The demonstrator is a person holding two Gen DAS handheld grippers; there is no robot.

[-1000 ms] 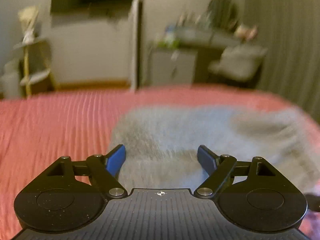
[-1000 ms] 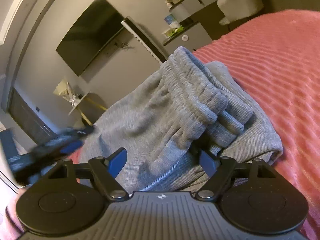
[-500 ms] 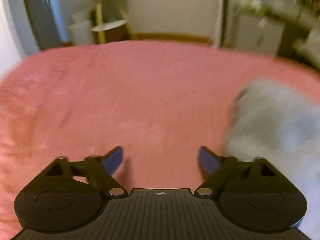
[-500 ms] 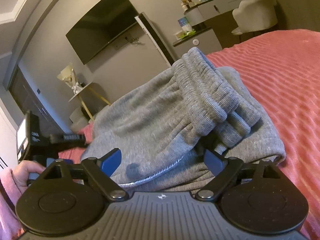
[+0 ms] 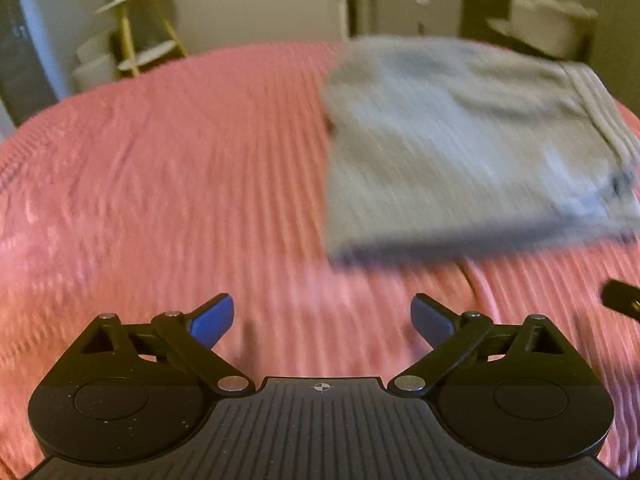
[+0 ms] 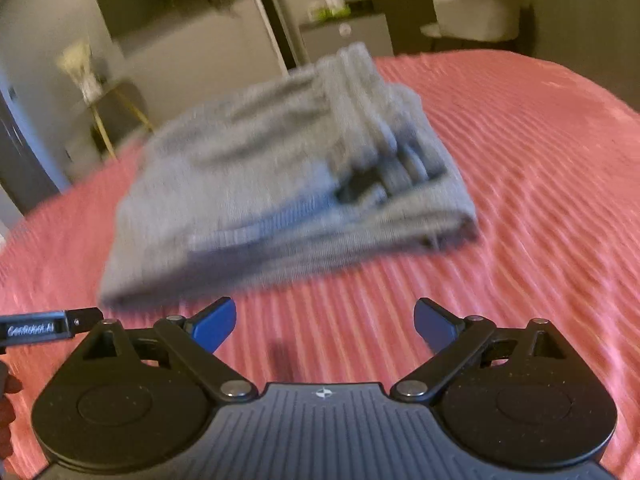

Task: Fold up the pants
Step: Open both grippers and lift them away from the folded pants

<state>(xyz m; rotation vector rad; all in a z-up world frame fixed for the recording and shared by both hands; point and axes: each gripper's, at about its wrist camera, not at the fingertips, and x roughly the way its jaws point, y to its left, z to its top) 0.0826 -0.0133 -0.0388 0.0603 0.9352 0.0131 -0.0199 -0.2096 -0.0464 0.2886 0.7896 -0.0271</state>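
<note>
Left wrist, blurred pants (image 5: 460,140), bedspread (image 5: 160,184)

left tongs (image 5: 322,316): opening, nothing between | right tongs (image 6: 325,320): opening, empty (both tilted down)

A bed (image 5: 160,184) carried everything. It was covered by a pink, ribbed bedspread (image 6: 540,208) whose ridges ran in close parallel lines across the whole surface, with a few shallow wrinkles near the front. Directly on the bedspread lay one thing, a pair of grey pants (image 5: 460,152), folded into a compact, roughly rectangular stack of several layers. In the right wrist view the ribbed cuffs or waistband of the pants (image 6: 288,184) were bunched on top toward the right end of the stack, and the folded edges faced the camera. The stack sat flat on the cover, blurred in both views. Open bedspread surrounded it on every visible side.
</note>
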